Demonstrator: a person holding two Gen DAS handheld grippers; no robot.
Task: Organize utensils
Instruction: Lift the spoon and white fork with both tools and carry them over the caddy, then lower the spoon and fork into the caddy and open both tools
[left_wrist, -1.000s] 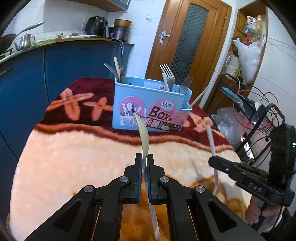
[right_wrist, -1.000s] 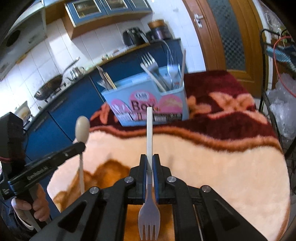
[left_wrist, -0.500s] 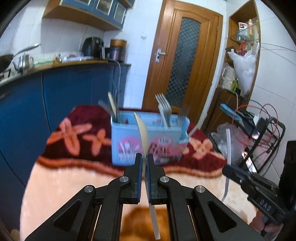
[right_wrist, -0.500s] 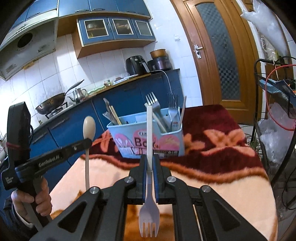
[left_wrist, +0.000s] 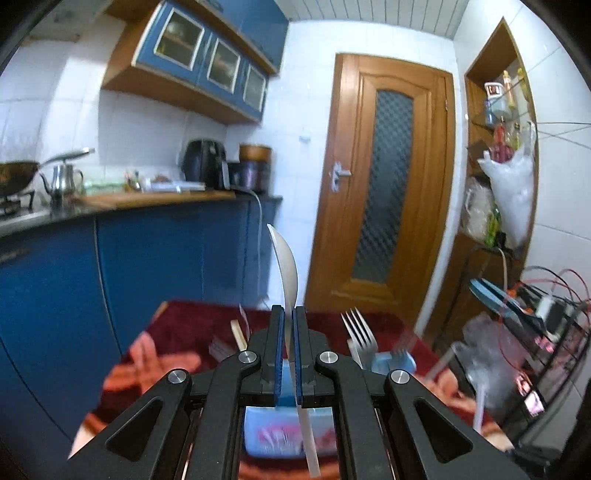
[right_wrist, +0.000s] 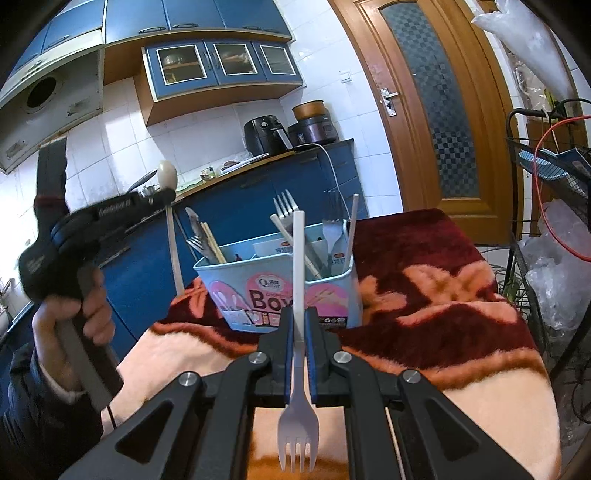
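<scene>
My left gripper is shut on a white plastic spoon, bowl up, handle hanging down; it also shows in the right wrist view, raised left of the box. My right gripper is shut on a white plastic fork, tines toward the camera, handle pointing at the box. The light blue utensil box stands on the blanket and holds forks, chopsticks and other utensils. In the left wrist view the box lies low, mostly hidden behind my gripper.
The table wears a red and peach blanket. Blue kitchen cabinets stand behind it, a wooden door at the back. A wire rack with plastic bags is to the right of the table.
My left gripper has risen with the spoon and now sits high above the box. My right gripper has lifted the fork and moved closer to the box.
</scene>
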